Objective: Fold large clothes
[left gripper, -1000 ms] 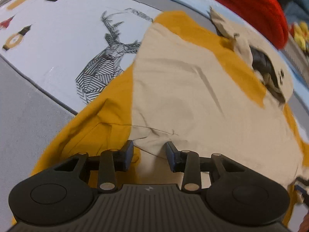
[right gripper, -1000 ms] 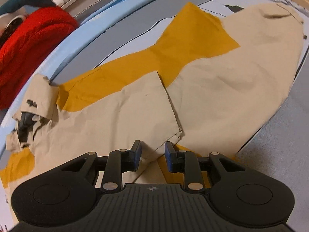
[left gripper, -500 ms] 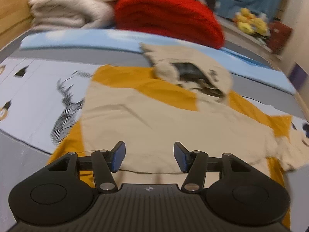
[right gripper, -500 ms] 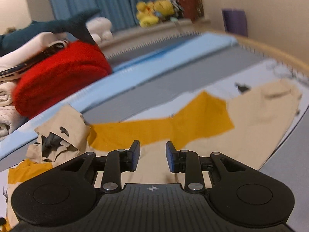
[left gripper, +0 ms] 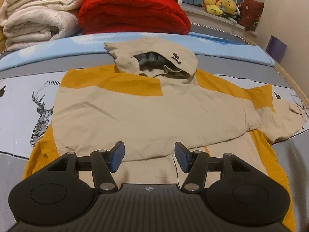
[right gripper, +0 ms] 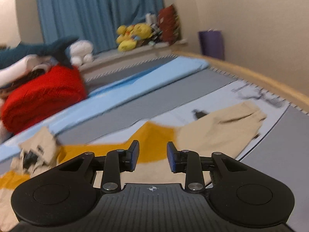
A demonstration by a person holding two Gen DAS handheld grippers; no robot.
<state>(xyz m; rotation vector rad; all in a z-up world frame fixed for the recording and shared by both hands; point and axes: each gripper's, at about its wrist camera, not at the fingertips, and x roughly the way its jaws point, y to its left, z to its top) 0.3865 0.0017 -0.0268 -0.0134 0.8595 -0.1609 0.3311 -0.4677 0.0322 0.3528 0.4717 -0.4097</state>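
Note:
A beige and mustard hooded jacket [left gripper: 146, 116] lies spread on the bed, hood [left gripper: 154, 58] at the far side. One sleeve lies folded across its body, and the other sleeve [left gripper: 285, 119] reaches out to the right. My left gripper [left gripper: 149, 148] hovers over the jacket's near hem, open, with nothing between its fingers. The right wrist view is blurred. In it my right gripper [right gripper: 152, 147] hangs above the jacket, with the spread sleeve [right gripper: 222, 129] beyond and to the right. Its jaws are closing on empty air.
A folded red blanket [left gripper: 131, 11] and white blankets [left gripper: 36, 15] are stacked at the head of the bed. Yellow plush toys [left gripper: 220, 3] sit on a ledge behind. The bed's wooden edge [right gripper: 270, 85] and a purple bin [right gripper: 211, 42] are at the right.
Both grippers have risen off the fabric and tilted up, so the views now take in the room. The left jaws have spread wider. The right view has swung away from the cloth.

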